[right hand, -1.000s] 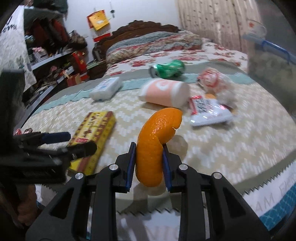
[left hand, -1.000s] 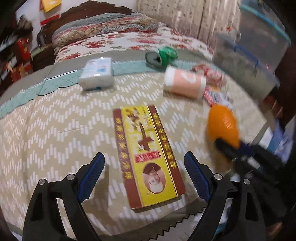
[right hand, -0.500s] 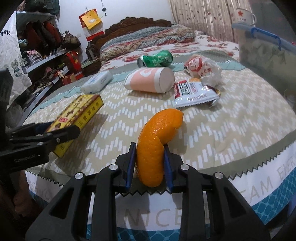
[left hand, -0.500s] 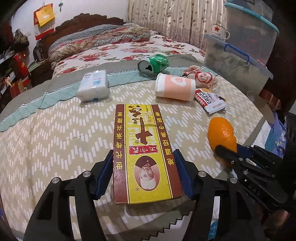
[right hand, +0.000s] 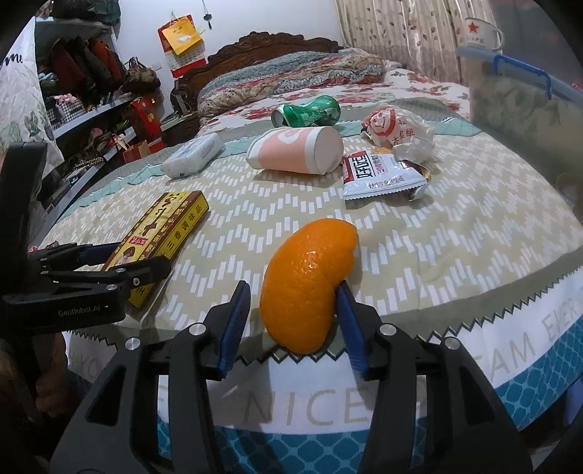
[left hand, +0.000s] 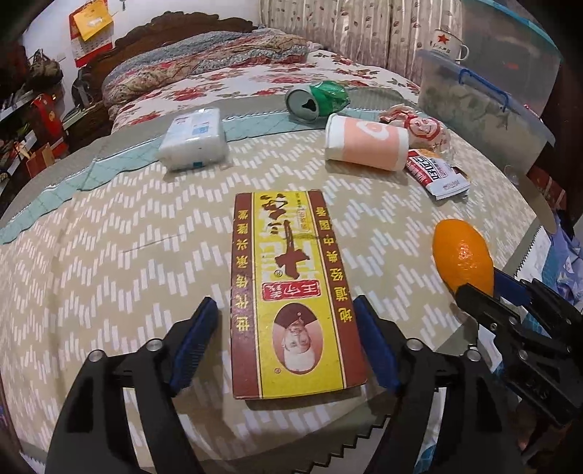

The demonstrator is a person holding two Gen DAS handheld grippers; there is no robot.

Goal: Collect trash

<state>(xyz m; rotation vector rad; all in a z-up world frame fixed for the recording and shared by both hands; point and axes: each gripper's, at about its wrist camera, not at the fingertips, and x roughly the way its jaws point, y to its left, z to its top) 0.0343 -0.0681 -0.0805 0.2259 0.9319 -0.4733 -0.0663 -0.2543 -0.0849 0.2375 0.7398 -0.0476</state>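
A: Right gripper (right hand: 293, 324) first. Jaws have just been opening; the orange peel (right hand: 309, 284) is between the pads. A clear gap is seen on the left pad, while the right pad looks to be touching or just beside the peel. It is judged released, not gripped. The peel sits at the near edge of the table (right hand: 455, 226).

B: Left gripper (left hand: 286, 342)?

A: Its jaws were widened again just now. The yellow-and-brown box (left hand: 291, 291) lies flat between them, a gap seen at the left pad, the right pad just beside the box edge. Not clamped.

B: Step in hand?

A: Judged as pick-up of two trash items, both loose right now. Next move calls for both grips to be closed again before lifting. No bin is seen in either view, so the drop-off place cannot be told.

B: Other trash?

A: Farther back: green can (left hand: 315, 100), pink paper cup (left hand: 364, 142) on its side, white-and-red snack wrapper (right hand: 380, 175), crumpled wrapper (right hand: 397, 133), tissue pack (left hand: 193, 140). All untouched.

B: Writing?

A: "Genrobot.AI" is read on the left gripper body in the right view. "NICE" and "TEAM EVER" partly read on the tablecloth hem. Chinese characters are printed on the box and wrappers. A red star is seen on the enamel mug (right hand: 481, 32).
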